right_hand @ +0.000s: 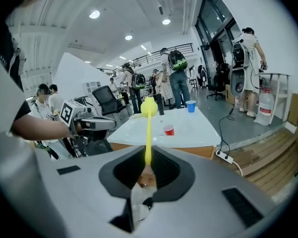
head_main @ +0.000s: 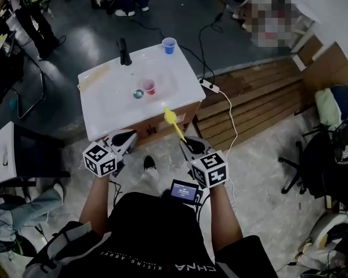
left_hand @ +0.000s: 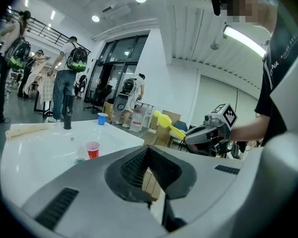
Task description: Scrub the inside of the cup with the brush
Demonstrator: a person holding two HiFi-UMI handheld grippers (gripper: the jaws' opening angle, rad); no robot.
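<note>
Both my forearms are stretched forward, side by side, and each hand carries one gripper, so there are two. They stand just before the near edge of the white tabletop (head_main: pixel 113 117) and point toward it, a little downward. My left gripper (head_main: pixel 126 138) has its fingers closed together with nothing between them. My right gripper (head_main: pixel 191 146) has its fingers closed on the handle of the one yellow brush (head_main: pixel 175 125). The brush sticks out forward, and its rounded head is over the near edge of the tabletop.

I count two cups. The red cup (head_main: pixel 149 87) stands upright near the middle of the tabletop, well apart from the brush. The blue cup (head_main: pixel 169 45) stands at the far edge. One small greenish round thing (head_main: pixel 138 94) lies just beside the red cup.
</note>
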